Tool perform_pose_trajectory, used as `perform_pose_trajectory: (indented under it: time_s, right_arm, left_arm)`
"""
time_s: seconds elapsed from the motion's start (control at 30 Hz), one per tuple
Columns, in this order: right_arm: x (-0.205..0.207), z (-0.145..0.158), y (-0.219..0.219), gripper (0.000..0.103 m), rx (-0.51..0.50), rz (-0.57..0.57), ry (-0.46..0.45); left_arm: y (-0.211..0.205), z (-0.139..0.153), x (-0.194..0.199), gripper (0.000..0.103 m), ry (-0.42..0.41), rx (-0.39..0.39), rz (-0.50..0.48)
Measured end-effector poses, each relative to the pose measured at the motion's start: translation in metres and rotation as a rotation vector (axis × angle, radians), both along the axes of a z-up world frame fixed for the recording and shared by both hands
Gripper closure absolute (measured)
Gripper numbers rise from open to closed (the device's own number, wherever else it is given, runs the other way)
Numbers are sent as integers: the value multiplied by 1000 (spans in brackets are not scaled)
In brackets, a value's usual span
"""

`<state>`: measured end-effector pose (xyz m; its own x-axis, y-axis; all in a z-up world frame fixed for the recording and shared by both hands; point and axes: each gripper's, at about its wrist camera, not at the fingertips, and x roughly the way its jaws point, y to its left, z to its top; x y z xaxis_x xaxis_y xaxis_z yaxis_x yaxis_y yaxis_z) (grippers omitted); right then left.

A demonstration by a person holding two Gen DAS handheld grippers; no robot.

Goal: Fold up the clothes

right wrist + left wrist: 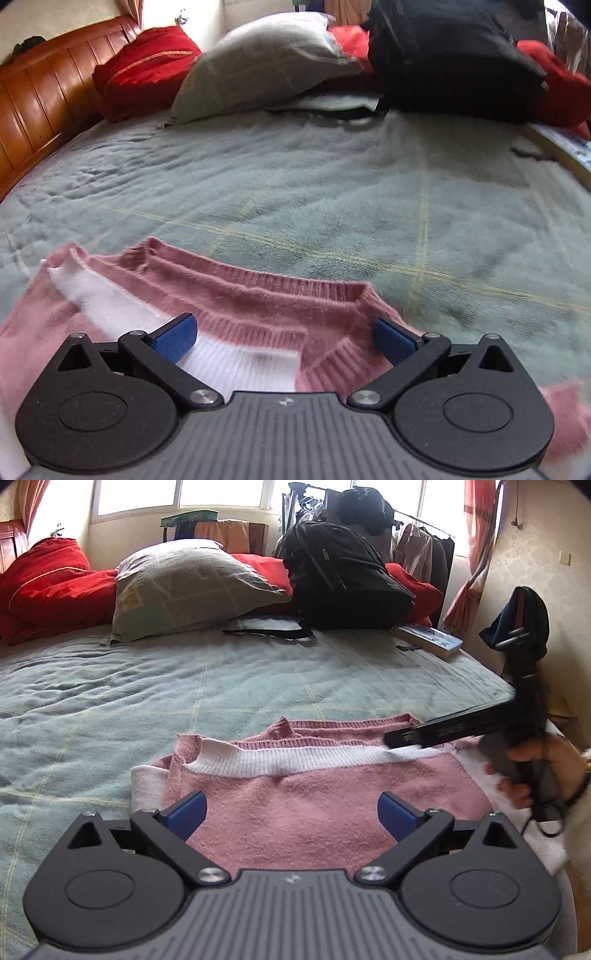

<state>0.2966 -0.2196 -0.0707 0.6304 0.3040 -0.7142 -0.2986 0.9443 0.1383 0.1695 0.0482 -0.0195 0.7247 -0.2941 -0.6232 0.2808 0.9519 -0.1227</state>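
Ahead of the fingers spreads a bed [221, 672] under a grey-green blanket crossed by thin yellow lines. At its far end lie a grey pillow [192, 587], red bedding [51, 579] and a black backpack [343, 576]. A reddish wooden headboard [40, 99] runs off to the left. Beyond, bright windows [221, 494] pour in daylight between orange curtains [476, 554], and dark clothes hang on a rack [424, 535] at far right.

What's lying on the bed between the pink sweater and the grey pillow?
Nothing: in both wrist views only bare green bedspread stretches from the pink sweater to the grey pillow.
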Motion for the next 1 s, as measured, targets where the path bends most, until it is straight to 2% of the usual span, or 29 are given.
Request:
perform_pose_trajectory:
  time_s: [0.17, 0.23, 0.33, 0.4, 0.43, 0.6, 0.73, 0.9, 1.0]
  right_arm:
    - [-75, 30, -16, 0, -7, -61, -115]
    - [-106, 28, -23, 0, -13, -94, -134]
    - [-138, 10, -31, 0, -55, -126, -114]
    - [-147, -4, -40, 0, -50, -155, -65]
    - [-151, -8, -45, 0, -43, -176, -44]
    - [-168, 2, -53, 0, 5, -181, -79]
    - [-180, 2, -49, 0, 14, -158, -91]
    - [-195, -4, -44, 0, 32, -145, -54]
    - [-205, -7, -44, 0, 34, -146, -42]
  left_arm:
    - [2, 0, -6, 4, 19, 17, 3]
    - [2, -6, -4, 4, 58, 45, 42]
    - [5, -20, -2, 4, 128, 31, 43]
    - [14, -30, 1, 4, 200, 7, 75]
    - [16, -31, -1, 4, 206, -4, 83]
    - [12, -6, -20, 4, 163, 6, 94]
    - [-4, 0, -34, 3, 154, 66, 18]
    - [-14, -15, -56, 3, 225, 91, -8]
    - [-9, -27, -66, 3, 272, 100, 17]
